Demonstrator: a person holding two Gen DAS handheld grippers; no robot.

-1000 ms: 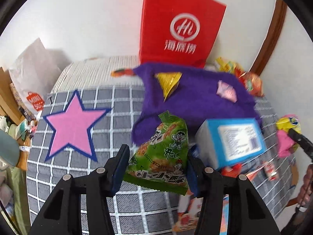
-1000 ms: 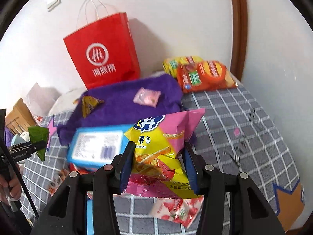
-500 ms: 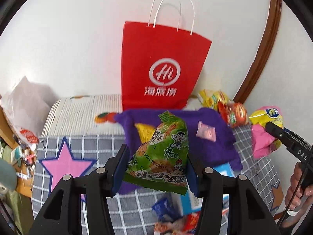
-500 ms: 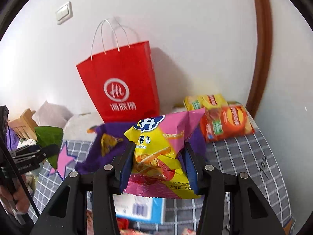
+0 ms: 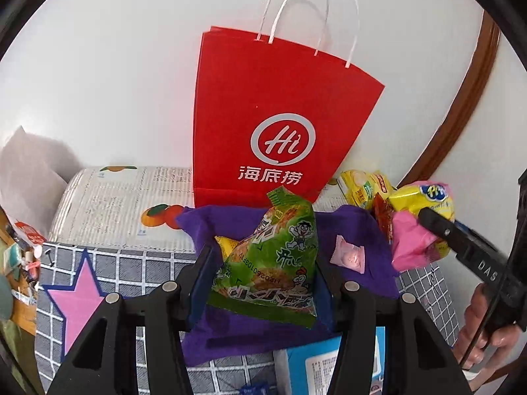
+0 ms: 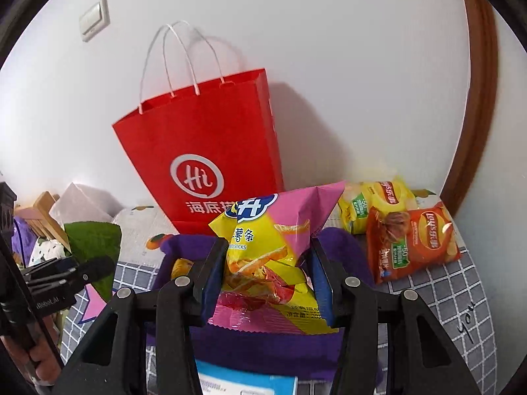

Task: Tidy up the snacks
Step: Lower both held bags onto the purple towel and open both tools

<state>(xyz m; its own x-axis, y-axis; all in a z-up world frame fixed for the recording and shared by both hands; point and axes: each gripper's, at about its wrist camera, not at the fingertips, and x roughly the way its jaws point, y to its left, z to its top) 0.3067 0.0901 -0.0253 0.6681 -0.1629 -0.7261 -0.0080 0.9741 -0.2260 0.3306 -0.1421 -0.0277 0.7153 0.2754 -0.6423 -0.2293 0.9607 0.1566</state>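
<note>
**Left wrist view: two snack packets held up before a red "Hi" bag**

The left gripper [image 5: 263, 273] pinches a green snack packet [image 5: 273, 256] between its blue pads; the packet bears a cartoon figure, Chinese characters and a printed code that reads upside down. Behind it a red paper bag [image 5: 280, 115] with white handles stands against the wall, printed with a white "Hi" logo and the characters 海底捞. A purple cloth [image 5: 359, 233] lies on the grid-patterned cover [image 5: 138, 263], with a small pink sachet [image 5: 349, 256] on it and a pink star [image 5: 79, 293] to the left. A blue box [image 5: 322, 362] sits at the lower edge.

In the right wrist view, the right gripper [image 6: 266, 279] clamps a yellow-and-pink packet [image 6: 273, 250] marked 薯条 and "STICKS". Beside the bag lie a yellow Lay's packet [image 6: 375, 204] and an orange Lay's packet [image 6: 411, 243], both reading 乐事. A wall switch [image 6: 94, 18] sits upper left.
</note>
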